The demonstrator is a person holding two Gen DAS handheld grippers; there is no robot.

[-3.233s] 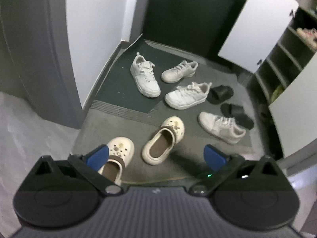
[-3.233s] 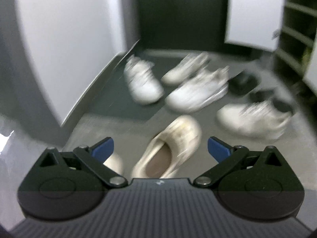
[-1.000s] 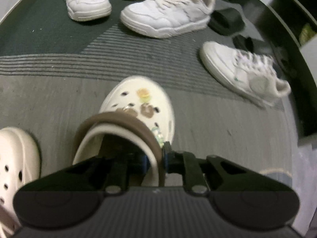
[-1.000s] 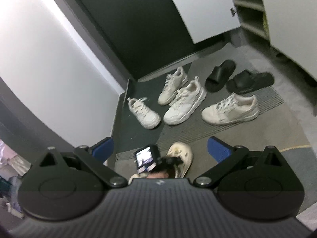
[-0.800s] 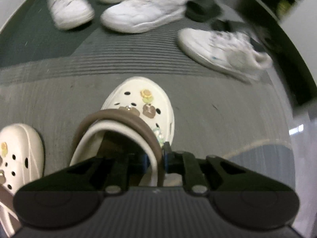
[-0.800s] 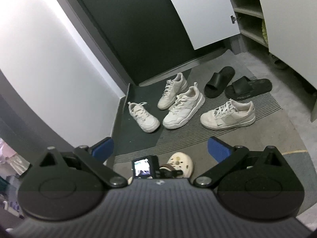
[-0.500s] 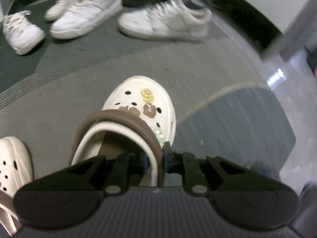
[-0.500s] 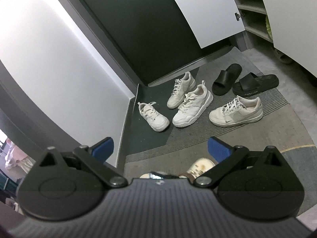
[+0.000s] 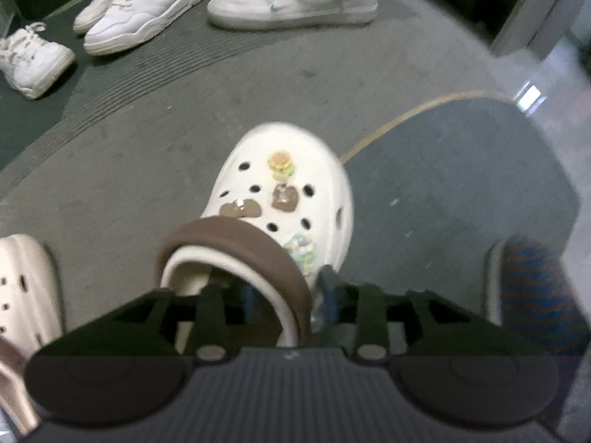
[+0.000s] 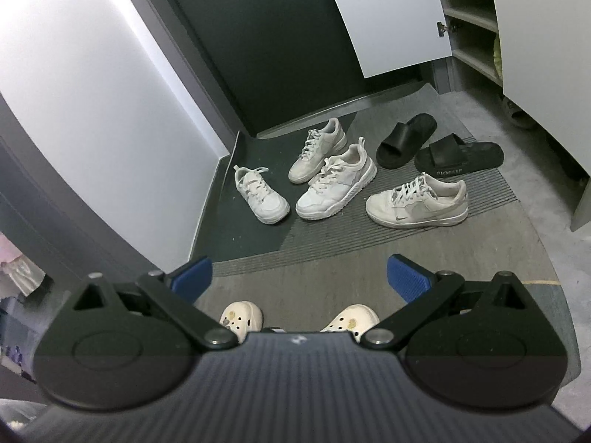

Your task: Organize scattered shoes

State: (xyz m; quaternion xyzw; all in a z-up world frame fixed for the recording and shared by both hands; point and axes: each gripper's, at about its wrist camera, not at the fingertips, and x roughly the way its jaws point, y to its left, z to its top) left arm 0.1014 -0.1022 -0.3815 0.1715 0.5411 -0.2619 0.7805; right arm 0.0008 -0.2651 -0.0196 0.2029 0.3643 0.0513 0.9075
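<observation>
A cream clog [image 9: 284,192] with a brown strap and charms lies on the grey mat, toe pointing away. My left gripper [image 9: 290,291] straddles its heel rim; the jaws are opening and the pads stand off the rim. A second cream clog [image 9: 26,288] lies at the left edge. In the right wrist view both clog toes [image 10: 242,315] [image 10: 352,319] peek out side by side under my right gripper [image 10: 299,277], which is open and holds nothing. Several white sneakers [image 10: 334,184] and two black slides [image 10: 458,155] lie scattered farther off.
A shoe cabinet with shelves [image 10: 469,37] and an open white door [image 10: 391,18] stands at the far right. A dark door [image 10: 266,37] and a white wall [image 10: 92,85] close the back and left. A blue patterned thing [image 9: 535,295] sits by the mat's right edge.
The left gripper swung round with the clog, then its jaws parted off the heel rim. In the right wrist view the two clog toes now lie side by side.
</observation>
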